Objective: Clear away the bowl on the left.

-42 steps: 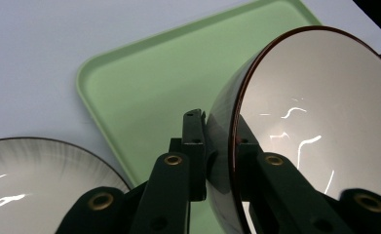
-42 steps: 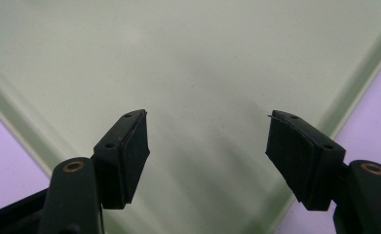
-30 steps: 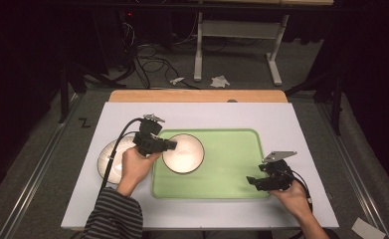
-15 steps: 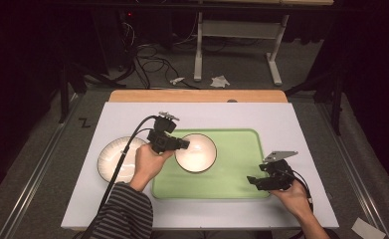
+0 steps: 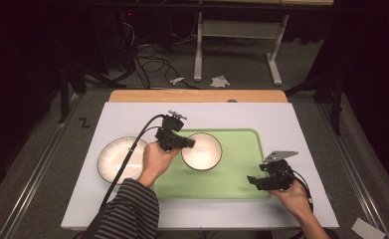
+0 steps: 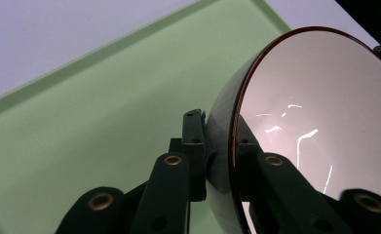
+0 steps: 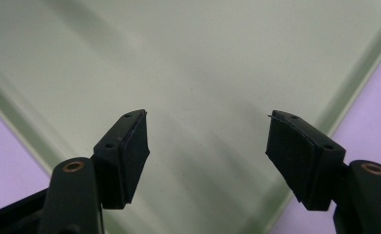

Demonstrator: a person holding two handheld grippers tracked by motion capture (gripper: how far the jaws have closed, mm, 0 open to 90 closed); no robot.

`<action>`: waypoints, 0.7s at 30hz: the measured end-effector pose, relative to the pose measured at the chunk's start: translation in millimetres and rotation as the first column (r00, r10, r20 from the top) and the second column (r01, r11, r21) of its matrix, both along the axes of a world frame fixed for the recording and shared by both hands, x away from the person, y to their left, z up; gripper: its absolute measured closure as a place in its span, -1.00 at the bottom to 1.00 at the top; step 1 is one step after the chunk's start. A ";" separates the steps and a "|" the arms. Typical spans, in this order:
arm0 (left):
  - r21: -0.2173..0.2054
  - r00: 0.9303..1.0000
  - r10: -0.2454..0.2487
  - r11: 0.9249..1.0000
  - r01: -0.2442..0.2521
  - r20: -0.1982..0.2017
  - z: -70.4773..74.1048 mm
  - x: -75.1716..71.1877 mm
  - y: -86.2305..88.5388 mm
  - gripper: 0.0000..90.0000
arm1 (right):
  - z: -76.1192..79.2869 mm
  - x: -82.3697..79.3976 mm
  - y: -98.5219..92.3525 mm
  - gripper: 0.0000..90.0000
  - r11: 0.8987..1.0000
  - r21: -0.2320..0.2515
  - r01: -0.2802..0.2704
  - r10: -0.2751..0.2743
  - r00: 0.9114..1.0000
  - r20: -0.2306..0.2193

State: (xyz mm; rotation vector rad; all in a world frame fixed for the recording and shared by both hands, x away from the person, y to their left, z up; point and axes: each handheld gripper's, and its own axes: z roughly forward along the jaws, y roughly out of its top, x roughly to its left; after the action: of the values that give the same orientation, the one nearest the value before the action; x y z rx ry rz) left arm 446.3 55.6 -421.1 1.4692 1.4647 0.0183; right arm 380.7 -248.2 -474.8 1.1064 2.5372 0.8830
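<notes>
A white bowl (image 5: pixel 202 151) with a dark rim hangs over the left half of the green tray (image 5: pixel 242 164). My left gripper (image 5: pixel 188 143) is shut on the bowl's left rim. In the left gripper view the two jaws pinch the bowl (image 6: pixel 314 126) wall, one outside and one inside, with the green tray (image 6: pixel 90 122) beneath. A white plate (image 5: pixel 118 158) with a dark rim lies on the table left of the tray. My right gripper (image 5: pixel 254 181) rests at the tray's front right corner, open. In the right gripper view its fingertips (image 7: pixel 129 146) stand wide apart over the tray (image 7: pixel 207 73), nothing between them.
The tray lies on a white table top (image 5: pixel 291 119) with a wooden strip (image 5: pixel 197 96) along its far edge. Beyond the table the floor holds cables (image 5: pixel 147 55), a white stand (image 5: pixel 237 35) and crumpled paper (image 5: pixel 219 80).
My left gripper has carried the bowl to the right, from beside the plate to over the tray's left half. The right gripper has stayed where it was.
</notes>
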 end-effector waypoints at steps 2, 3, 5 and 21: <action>0.006 1.000 0.011 1.000 -0.011 0.000 -5.0 2.1 -4.6 0.82 | 0.2 -0.8 1.0 -0.26 1.000 0.002 0.003 -0.003 1.000 -0.002; 0.011 1.000 0.011 1.000 -0.011 -0.003 -6.9 3.3 -5.8 0.82 | 0.2 -0.8 1.2 -0.26 1.000 0.000 0.003 -0.003 1.000 -0.003; 0.012 1.000 0.015 1.000 -0.015 -0.003 -9.2 4.7 -7.3 0.82 | -0.1 -0.8 1.3 -0.26 1.000 0.004 0.003 -0.003 1.000 -0.008; 0.054 0.996 0.062 0.997 -0.058 -0.067 -46.4 27.7 -24.4 0.81 | -0.2 -0.8 1.5 -0.26 1.000 -0.002 0.000 0.000 1.000 -0.007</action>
State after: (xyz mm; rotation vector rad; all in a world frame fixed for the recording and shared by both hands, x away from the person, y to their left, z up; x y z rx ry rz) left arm 474.0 31.2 -467.6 1.4798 1.5741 0.0433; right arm 380.0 -246.7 -475.0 1.1117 2.5430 0.8783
